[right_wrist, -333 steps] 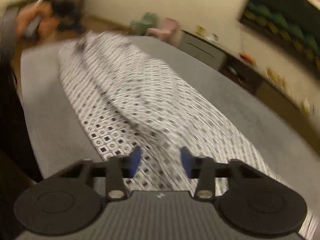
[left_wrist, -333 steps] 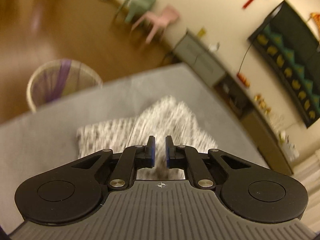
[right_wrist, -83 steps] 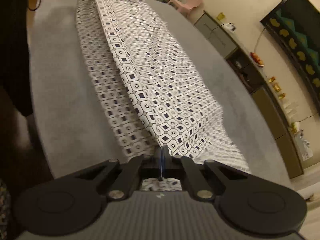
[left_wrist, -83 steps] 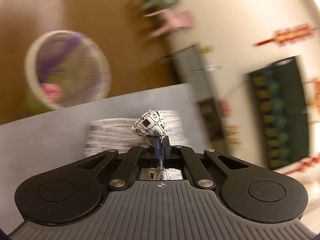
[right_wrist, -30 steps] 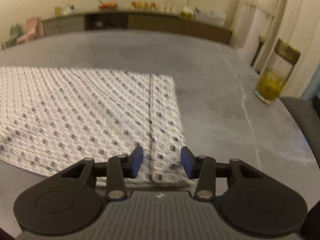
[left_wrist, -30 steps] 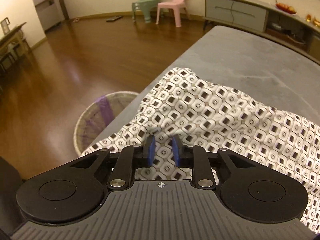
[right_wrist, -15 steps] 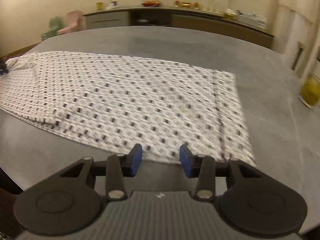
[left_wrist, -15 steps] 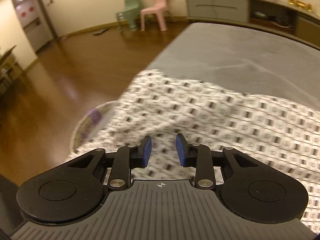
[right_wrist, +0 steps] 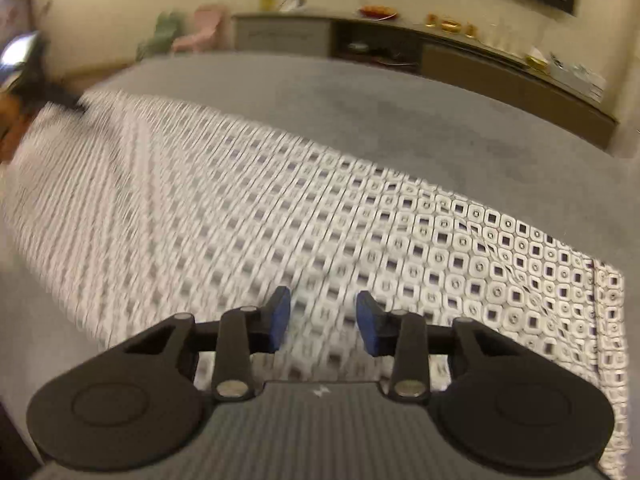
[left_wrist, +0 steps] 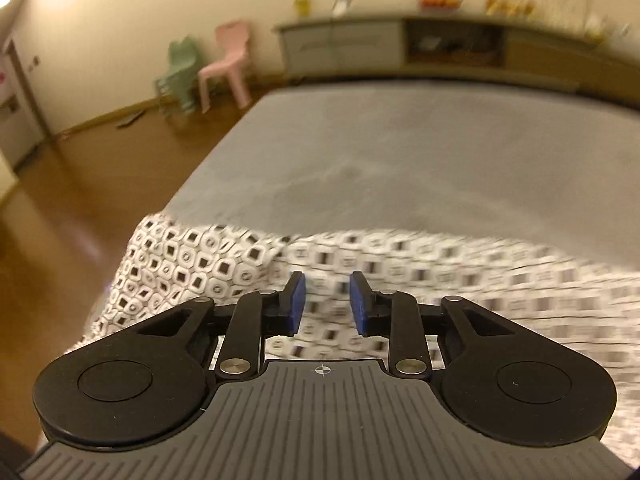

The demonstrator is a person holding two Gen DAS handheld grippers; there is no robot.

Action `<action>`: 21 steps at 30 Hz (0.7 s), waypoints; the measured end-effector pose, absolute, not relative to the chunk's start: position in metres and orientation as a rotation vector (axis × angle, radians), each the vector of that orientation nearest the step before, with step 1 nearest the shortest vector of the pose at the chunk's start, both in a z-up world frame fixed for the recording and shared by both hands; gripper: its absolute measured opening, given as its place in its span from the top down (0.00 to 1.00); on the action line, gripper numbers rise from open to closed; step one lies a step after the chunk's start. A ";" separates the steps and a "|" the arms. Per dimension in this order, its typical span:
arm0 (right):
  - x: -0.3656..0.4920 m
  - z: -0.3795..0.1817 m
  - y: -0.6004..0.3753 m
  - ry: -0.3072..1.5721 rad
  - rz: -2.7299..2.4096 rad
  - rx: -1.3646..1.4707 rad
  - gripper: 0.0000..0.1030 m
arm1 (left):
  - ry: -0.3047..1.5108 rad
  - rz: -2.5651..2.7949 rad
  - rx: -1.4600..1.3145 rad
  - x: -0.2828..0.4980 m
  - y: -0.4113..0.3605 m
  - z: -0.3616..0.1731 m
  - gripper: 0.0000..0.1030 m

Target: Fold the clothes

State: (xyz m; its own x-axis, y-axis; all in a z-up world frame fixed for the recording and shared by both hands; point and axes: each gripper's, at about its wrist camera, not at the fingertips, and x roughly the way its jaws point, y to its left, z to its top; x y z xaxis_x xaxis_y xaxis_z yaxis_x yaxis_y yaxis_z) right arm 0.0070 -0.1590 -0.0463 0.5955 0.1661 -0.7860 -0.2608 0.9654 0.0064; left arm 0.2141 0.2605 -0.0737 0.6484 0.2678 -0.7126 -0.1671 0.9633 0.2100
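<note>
A white garment with a dark square-and-ring print [right_wrist: 400,248] lies spread flat as a long band on the grey table [right_wrist: 400,120]. My right gripper [right_wrist: 323,322] hovers open over its near edge, nothing between the blue pads. In the left wrist view the same garment [left_wrist: 192,264] reaches the table's left corner, where a rumpled end hangs at the edge. My left gripper [left_wrist: 327,304] is open just above the cloth and holds nothing. The other gripper and a hand [right_wrist: 24,92] show blurred at the garment's far left end in the right wrist view.
The grey table [left_wrist: 440,152] stretches far beyond the cloth. Wooden floor [left_wrist: 80,184] lies to the left, with a green chair [left_wrist: 180,76] and a pink chair [left_wrist: 226,64] by the wall. A long sideboard [left_wrist: 440,48] with small items runs behind the table.
Both grippers let go of the garment, which now lies flat. In the last half second both cameras swung; the left jaws opened wider and the right gripper shifted left along the near edge.
</note>
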 end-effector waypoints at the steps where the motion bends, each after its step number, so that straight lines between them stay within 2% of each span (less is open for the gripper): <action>1: -0.004 -0.044 -0.163 0.916 0.259 -0.135 0.64 | 0.839 0.264 0.131 0.220 0.265 -0.077 0.79; 6: -0.051 -0.034 -0.205 0.964 0.191 -0.108 0.61 | 0.865 0.298 0.123 0.245 0.280 -0.080 0.79; 9: -0.054 -0.028 -0.205 0.933 0.201 -0.073 0.63 | 0.869 0.283 0.095 0.243 0.282 -0.081 0.88; 11: -0.053 -0.022 -0.197 0.889 0.229 -0.077 0.54 | 0.864 0.258 0.083 0.237 0.281 -0.077 0.87; 12: -0.049 -0.023 -0.190 0.893 0.251 -0.098 0.54 | 0.862 0.246 0.078 0.234 0.281 -0.075 0.86; 16: -0.040 -0.034 -0.181 0.890 0.244 -0.075 0.54 | 0.841 0.209 0.069 0.228 0.281 -0.066 0.84; 19: -0.039 -0.045 -0.189 0.884 0.193 -0.032 0.59 | 0.858 0.238 0.075 0.232 0.288 -0.071 0.84; 21: -0.040 -0.043 -0.191 0.893 0.193 -0.038 0.57 | 0.866 0.314 0.061 0.235 0.308 -0.076 0.84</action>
